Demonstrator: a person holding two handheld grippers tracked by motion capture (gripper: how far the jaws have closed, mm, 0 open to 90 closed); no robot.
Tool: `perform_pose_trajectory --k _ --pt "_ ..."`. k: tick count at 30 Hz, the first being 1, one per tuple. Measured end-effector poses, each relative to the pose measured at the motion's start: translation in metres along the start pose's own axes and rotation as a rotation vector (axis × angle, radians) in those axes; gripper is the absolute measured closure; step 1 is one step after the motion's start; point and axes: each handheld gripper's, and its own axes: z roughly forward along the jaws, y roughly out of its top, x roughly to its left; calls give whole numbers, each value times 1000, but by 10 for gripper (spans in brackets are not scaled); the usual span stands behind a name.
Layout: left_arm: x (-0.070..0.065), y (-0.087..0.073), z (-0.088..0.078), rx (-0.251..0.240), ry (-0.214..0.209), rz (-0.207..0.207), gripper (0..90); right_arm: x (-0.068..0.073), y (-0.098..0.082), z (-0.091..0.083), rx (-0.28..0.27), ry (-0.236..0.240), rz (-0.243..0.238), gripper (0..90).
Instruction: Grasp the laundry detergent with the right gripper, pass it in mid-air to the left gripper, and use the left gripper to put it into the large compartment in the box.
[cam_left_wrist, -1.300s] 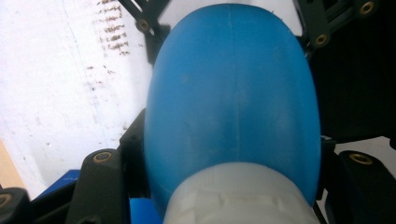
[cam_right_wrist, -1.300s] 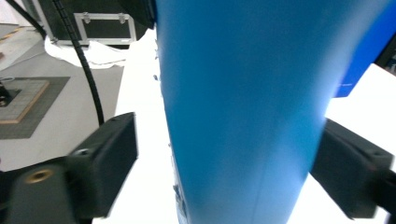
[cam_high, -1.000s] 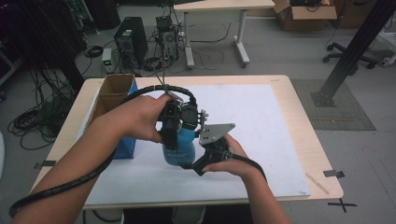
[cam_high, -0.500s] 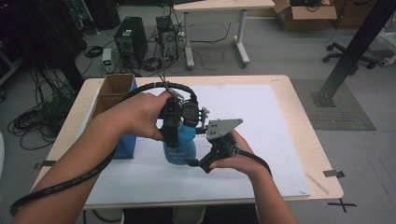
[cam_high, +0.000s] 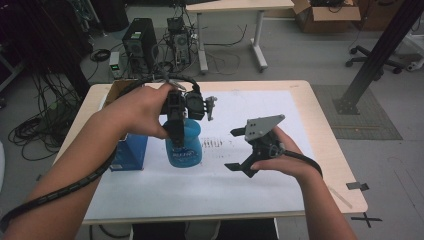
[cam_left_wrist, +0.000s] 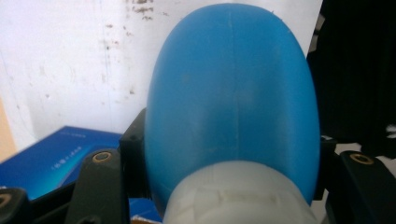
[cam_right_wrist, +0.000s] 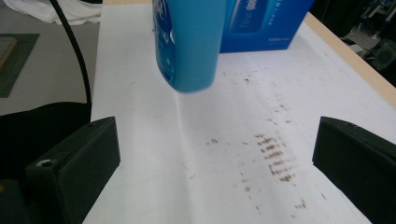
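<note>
My left gripper (cam_high: 178, 134) is shut on a blue plastic bottle (cam_high: 185, 150) near its neck and holds it upright, just above the white paper sheet (cam_high: 250, 180). In the left gripper view the bottle's blue body (cam_left_wrist: 233, 93) and whitish neck (cam_left_wrist: 238, 196) sit between the two black jaws of the left gripper (cam_left_wrist: 229, 149). My right gripper (cam_high: 235, 150) stands open to the right of the bottle, apart from it, with nothing between its jaws. The right gripper view looks past the open right gripper (cam_right_wrist: 215, 158) at the bottle's lower end (cam_right_wrist: 189, 42), which hangs clear of the paper.
A blue carton (cam_high: 129, 150) stands on the table left of the bottle and appears behind it as the blue carton (cam_right_wrist: 266, 23). Brown stains (cam_high: 212, 143) mark the paper. The wooden table edge (cam_high: 320, 120) runs along the right. Computers and cables lie on the floor behind.
My right gripper has drawn away from the bottle's base to the right and now stands wide open. The left gripper keeps its hold and the bottle sits slightly higher.
</note>
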Motion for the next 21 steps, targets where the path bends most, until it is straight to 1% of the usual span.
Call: perform_pose_trajectory --k 1,2,3,4,5,6,7,10,11,12,13,14,18,19,20,21 --pt "0 0 0 0 0 0 386 -1 0 -4 2 -4 1 7" --pt "3 -2 -1 -2 -10 -20 386 -1 0 -4 2 -4 1 7" --pt "10 -7 -4 -5 -19 -60 385 -3 -1 -12 6 -12 2 7" --pt "10 -7 -4 -5 -19 -60 385 -3 -1 -12 6 -12 2 7" --pt "15 -10 -7 1 -21 -101 385 -5 -2 -18 9 -20 1 7" --pt "15 -10 -7 1 -21 -101 386 -5 -2 -18 9 -20 1 7" --pt "21 -14 -11 13 -19 -153 386 -5 -4 -22 14 -14 2 9" --pt "28 -19 -18 22 -13 -227 386 -5 -7 -26 18 -12 8 9" --pt "28 -19 -18 22 -13 -227 386 -5 -8 -26 22 -15 8 9" --pt "30 -20 -21 23 -11 -252 386 -5 -9 -27 25 -18 10 9" --pt "34 -25 -27 23 -11 -296 386 -6 -10 -28 30 -16 12 9" --pt "37 -28 -30 20 -13 -327 386 -6 -10 -29 34 -17 13 9" --pt "45 -38 -41 10 -10 -436 386 -9 -12 -35 59 -25 12 9" --pt "45 -38 -41 10 -10 -436 385 -10 -11 -37 66 -29 15 10" --pt "50 -43 -46 17 -9 -484 385 -11 -11 -38 73 -29 14 10" --pt "52 -46 -48 13 -7 -510 385 -11 -10 -39 79 -31 10 10"
